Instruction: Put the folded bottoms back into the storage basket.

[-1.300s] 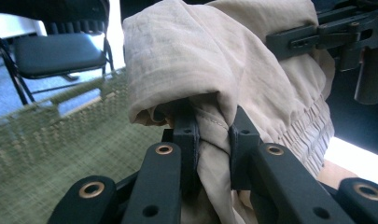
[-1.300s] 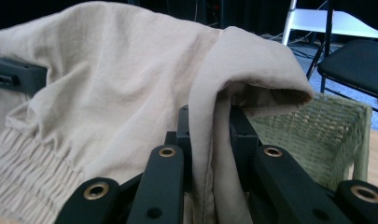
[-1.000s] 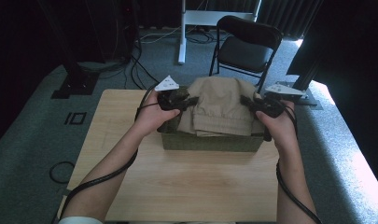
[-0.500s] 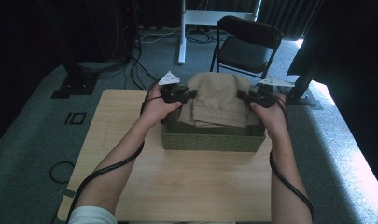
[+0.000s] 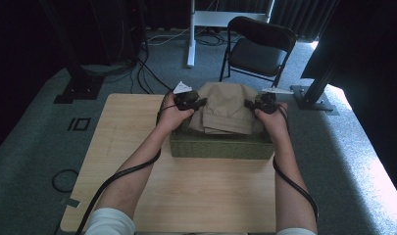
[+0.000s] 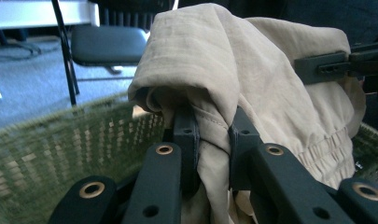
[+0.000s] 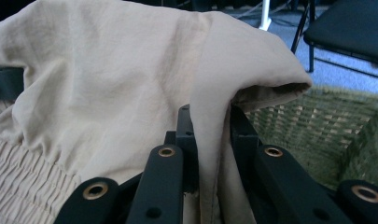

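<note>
Studio: carpet point(image 5: 34, 161), folding chair point(image 5: 257, 49), cables point(image 5: 142, 68)

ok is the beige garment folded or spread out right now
Folded: the beige garment hangs doubled between the left gripper and right gripper, over the green basket.

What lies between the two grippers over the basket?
The folded beige garment spans the stretch between the left gripper and the right gripper, each shut on one end of it, above the green basket, in the high view.

My light wooden table point(image 5: 137, 147) on grey carpet point(image 5: 34, 147), black folding chair point(image 5: 257, 49) beyond it, white desk leg point(image 5: 191, 34) to its left, dark curtains behind, cables across the floor point(image 5: 152, 73), black stand bases either side, daylight falling at my right.
</note>
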Demonstrator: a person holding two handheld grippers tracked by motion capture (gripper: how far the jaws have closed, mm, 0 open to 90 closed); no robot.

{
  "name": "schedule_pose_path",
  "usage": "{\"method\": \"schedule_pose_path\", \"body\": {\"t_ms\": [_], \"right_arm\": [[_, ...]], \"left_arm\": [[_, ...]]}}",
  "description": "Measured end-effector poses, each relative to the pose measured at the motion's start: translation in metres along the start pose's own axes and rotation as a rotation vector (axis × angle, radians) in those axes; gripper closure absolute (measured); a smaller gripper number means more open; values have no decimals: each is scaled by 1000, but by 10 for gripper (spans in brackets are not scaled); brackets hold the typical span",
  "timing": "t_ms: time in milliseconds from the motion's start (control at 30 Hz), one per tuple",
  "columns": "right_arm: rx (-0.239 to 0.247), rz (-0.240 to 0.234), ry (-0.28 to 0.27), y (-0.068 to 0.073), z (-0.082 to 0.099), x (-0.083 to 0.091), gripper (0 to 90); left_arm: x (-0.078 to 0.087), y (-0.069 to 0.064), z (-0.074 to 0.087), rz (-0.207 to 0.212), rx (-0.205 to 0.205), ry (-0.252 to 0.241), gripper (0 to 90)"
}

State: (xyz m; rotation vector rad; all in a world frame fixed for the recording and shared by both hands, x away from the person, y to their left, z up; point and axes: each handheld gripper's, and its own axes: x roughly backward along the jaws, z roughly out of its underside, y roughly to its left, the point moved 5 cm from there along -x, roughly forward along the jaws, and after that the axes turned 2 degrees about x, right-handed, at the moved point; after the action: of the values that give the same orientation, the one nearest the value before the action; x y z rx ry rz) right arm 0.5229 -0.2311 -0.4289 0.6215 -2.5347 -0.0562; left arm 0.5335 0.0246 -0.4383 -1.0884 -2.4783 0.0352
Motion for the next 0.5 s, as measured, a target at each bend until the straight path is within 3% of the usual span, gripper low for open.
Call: {"method": "schedule_pose_path", "body": {"t_ms": [267, 333, 500], "right_arm": [[-36, 27, 74, -15, 30, -28, 787], [-42, 30, 82, -17, 33, -32, 787], [-35, 42, 113, -18, 37, -42, 787]], "left_arm": [[-20, 5, 26, -34, 16, 68, 792], [-24, 7, 32, -41, 40, 84, 792], [-31, 15, 41, -69, 54, 99, 791]]}}
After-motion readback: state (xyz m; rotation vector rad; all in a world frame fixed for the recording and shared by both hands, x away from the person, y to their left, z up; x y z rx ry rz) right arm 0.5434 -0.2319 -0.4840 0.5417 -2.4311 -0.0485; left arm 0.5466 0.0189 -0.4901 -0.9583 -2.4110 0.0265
